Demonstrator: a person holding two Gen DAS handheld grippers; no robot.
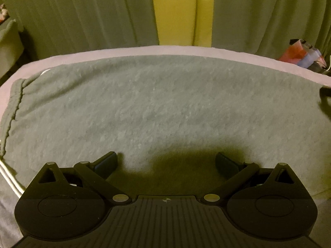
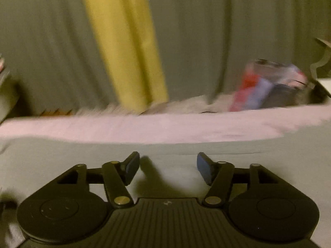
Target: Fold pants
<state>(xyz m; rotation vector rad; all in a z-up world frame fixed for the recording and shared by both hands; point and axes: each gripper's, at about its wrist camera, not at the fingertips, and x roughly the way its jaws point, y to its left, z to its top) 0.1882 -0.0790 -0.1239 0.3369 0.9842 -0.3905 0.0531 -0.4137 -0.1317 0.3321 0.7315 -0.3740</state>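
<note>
Grey-green fleece pants [image 1: 161, 107] lie spread flat on a pale lilac bed sheet [image 1: 186, 50], with a gathered hem or waistband at the left [image 1: 14, 107]. My left gripper [image 1: 166, 163] is open and empty, low over the near edge of the pants. My right gripper [image 2: 168, 168] is open and empty, low over the pants [image 2: 269, 165]; that view is blurred. A dark part of the right gripper [image 1: 325, 93] shows at the right edge of the left wrist view.
Green curtains [image 1: 82, 14] with a yellow strip [image 1: 182, 10] hang behind the bed. A red and blue bag [image 2: 266, 84] stands past the far right edge of the bed. A white cord [image 1: 10, 177] lies at the left by the pants.
</note>
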